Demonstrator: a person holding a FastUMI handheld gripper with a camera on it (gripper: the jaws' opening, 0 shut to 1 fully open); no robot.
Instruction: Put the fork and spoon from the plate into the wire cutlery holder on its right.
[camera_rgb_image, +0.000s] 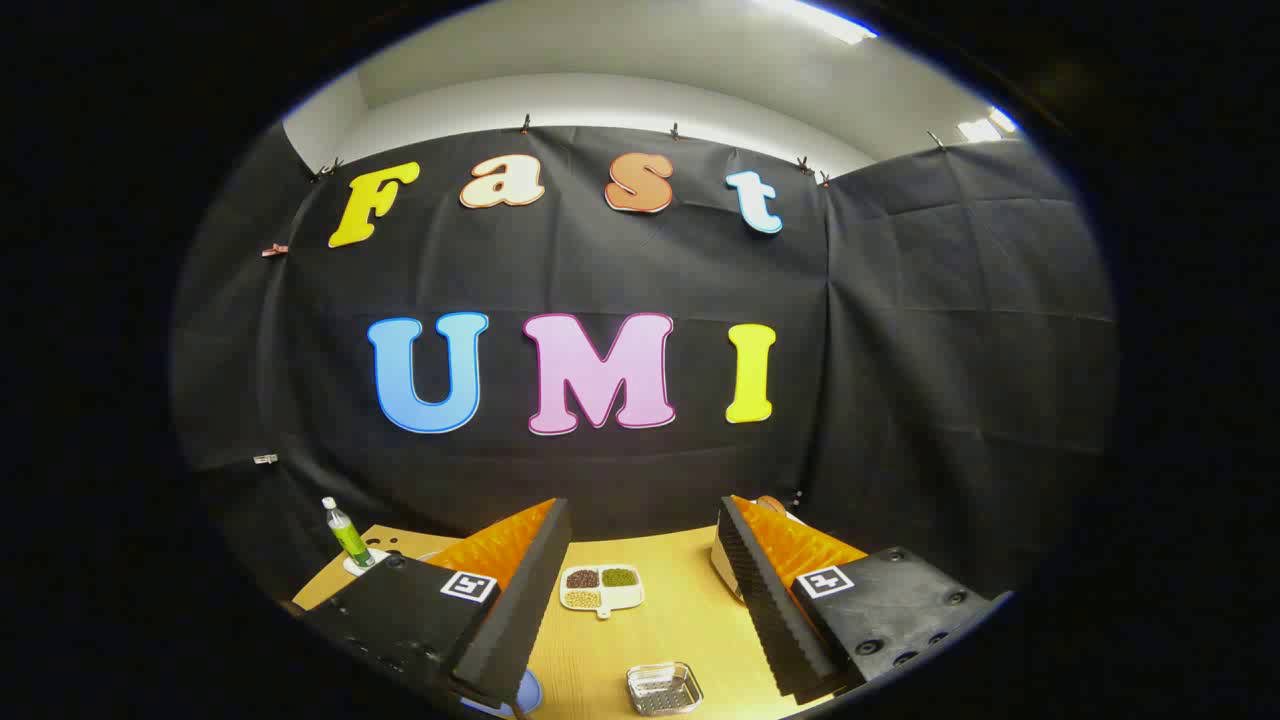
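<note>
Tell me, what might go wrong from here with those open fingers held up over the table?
The gripper is open, holding nothing. Between its fingers lie a divided dish of beans and, nearer, a small wire basket. Coming down carelessly, a finger could knock either. A green bottle stands upright beyond the left finger and could be tipped by a wide sweep. The fingers also hide much of the table, so cutlery may be hard to find.

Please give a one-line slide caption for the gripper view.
Open claw above wooden table, sectioned dish and wire basket between its fingers.
</note>
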